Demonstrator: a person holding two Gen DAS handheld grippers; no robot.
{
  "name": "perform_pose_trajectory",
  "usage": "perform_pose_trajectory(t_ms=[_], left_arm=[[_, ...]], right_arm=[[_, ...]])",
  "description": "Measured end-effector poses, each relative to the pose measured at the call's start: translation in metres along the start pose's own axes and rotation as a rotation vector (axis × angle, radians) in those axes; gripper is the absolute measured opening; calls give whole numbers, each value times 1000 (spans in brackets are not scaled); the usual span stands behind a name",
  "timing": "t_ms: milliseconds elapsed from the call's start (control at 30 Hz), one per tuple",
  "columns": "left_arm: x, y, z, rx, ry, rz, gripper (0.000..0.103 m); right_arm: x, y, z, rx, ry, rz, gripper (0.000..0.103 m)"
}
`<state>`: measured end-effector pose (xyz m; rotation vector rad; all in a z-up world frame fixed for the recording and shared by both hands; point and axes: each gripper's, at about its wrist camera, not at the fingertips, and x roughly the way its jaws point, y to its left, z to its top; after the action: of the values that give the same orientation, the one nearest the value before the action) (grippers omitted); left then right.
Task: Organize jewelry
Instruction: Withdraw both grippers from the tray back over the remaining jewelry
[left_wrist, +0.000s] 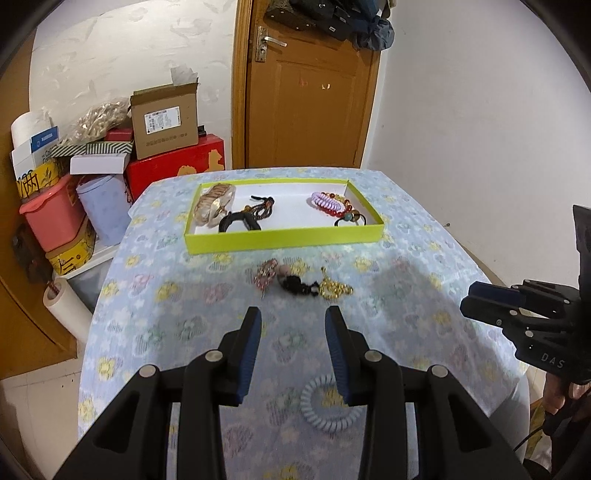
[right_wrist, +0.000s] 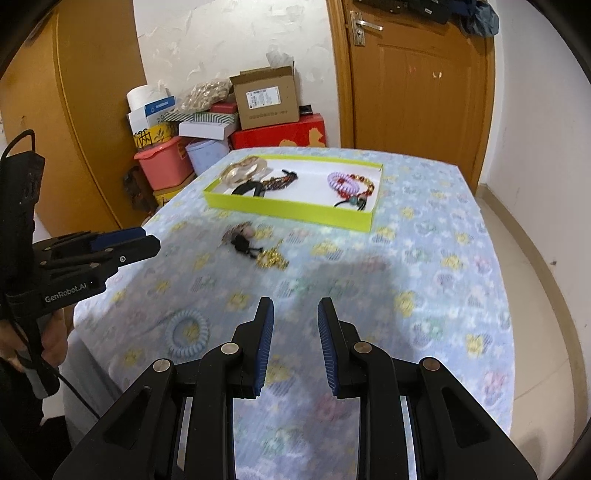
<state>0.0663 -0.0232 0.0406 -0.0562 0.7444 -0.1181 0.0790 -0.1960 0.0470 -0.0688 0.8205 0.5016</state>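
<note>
Midway, we judge: several pieces already lie in the shallow lime-green cardboard tray. Our left gripper hangs spread and empty above the pale-blue spiral hair tie on the floral cloth; our right gripper is parted, empty. Next we should lower and pinch the coil's rim.

Coil hair tie partly hidden behind left gripper, loose jewelry pile motion-blurred
</note>
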Motion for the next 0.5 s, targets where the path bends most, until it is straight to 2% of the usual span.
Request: perform_pose_trajectory(t_ms=[500], left_arm=[[9,0,-28,2,52,-17,37]], right_arm=[[9,7,-5,-13,29,25,26]])
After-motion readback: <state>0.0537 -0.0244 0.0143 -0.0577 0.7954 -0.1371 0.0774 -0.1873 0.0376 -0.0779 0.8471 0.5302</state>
